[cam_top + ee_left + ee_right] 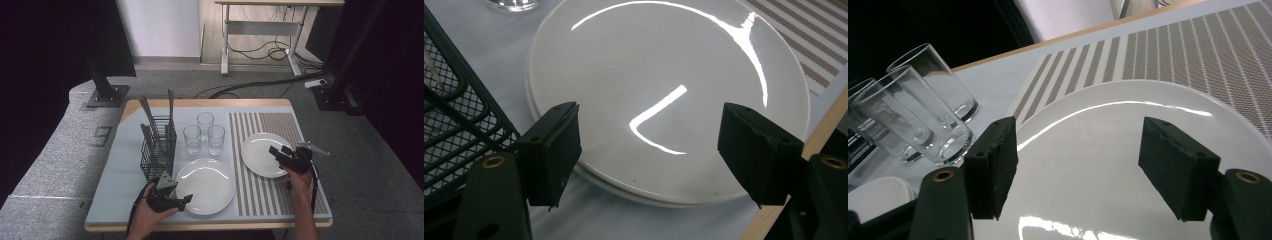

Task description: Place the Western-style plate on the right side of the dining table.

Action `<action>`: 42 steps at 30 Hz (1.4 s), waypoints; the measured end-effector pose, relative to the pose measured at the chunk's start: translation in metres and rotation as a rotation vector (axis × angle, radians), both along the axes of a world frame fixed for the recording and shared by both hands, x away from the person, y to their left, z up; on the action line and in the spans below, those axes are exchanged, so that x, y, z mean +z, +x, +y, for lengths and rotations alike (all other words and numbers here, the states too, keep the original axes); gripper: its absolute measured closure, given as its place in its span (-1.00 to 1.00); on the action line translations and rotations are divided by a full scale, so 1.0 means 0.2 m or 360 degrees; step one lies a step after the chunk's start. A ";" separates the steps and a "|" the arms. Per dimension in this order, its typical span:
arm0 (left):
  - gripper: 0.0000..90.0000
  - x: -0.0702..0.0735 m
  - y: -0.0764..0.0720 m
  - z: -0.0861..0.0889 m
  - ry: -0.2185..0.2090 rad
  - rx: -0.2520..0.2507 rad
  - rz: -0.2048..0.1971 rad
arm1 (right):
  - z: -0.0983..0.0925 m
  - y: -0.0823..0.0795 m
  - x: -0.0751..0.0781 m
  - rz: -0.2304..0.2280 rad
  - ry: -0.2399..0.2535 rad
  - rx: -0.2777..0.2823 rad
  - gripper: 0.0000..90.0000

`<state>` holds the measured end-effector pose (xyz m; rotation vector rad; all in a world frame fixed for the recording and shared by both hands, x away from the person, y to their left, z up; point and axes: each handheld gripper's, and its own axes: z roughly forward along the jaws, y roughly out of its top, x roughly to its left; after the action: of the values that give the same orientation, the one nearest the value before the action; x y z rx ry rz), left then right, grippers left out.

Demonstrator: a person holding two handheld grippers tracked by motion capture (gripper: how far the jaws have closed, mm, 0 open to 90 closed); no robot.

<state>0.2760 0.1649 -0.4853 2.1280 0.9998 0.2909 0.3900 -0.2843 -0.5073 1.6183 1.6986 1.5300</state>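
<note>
Looked like table-setting, early on: one plate [262,154] down on placemat [280,165], right gripper [281,153] fingers apart, empty; left gripper [183,200] fingers apart over second plate [205,185], not gripped yet.

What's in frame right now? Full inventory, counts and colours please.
Plates: 2, white; one on the bare blue-grey mat near the front edge, one on the striped placemat.
Glasses: 3, clear, upright; clustered behind the front plate.
Cutlery caddy: 1, black wire mesh; left of the glasses.
Cutlery: several grey pieces standing in the caddy; count unclear.
Striped placemat: 1, beige and white; right half of the table.
Table: 1, wooden edge.
Desk: 1, pale frame; background, cables beneath.
Left gripper: black, jaws open over the front plate.
Right gripper: black, jaws open over the plate on the placemat.
Hands: 2; at the front edge.
</note>
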 end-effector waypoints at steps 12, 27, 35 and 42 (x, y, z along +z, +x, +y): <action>-0.43 0.01 -0.03 0.01 -0.0010 -0.0001 -0.0011 | 0.07 -0.01 0.03 -0.0027 0.0036 0.0099 -0.31; -0.43 0.01 -0.05 0.01 0.0012 0.0018 -0.0015 | 0.19 -0.01 0.07 -0.0106 0.0043 0.0254 -0.32; -0.43 -0.01 -0.04 0.01 0.0019 0.0014 -0.0003 | 0.24 -0.05 0.16 -0.0178 0.0071 0.0313 -0.32; -0.43 0.01 -0.05 0.02 0.0016 0.0020 -0.0016 | 0.29 -0.07 0.19 -0.0210 0.0045 0.0358 -0.32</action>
<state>0.2659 0.1684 -0.4839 2.1281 1.0084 0.3137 0.3762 -0.2256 -0.4689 1.3431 1.8431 1.7307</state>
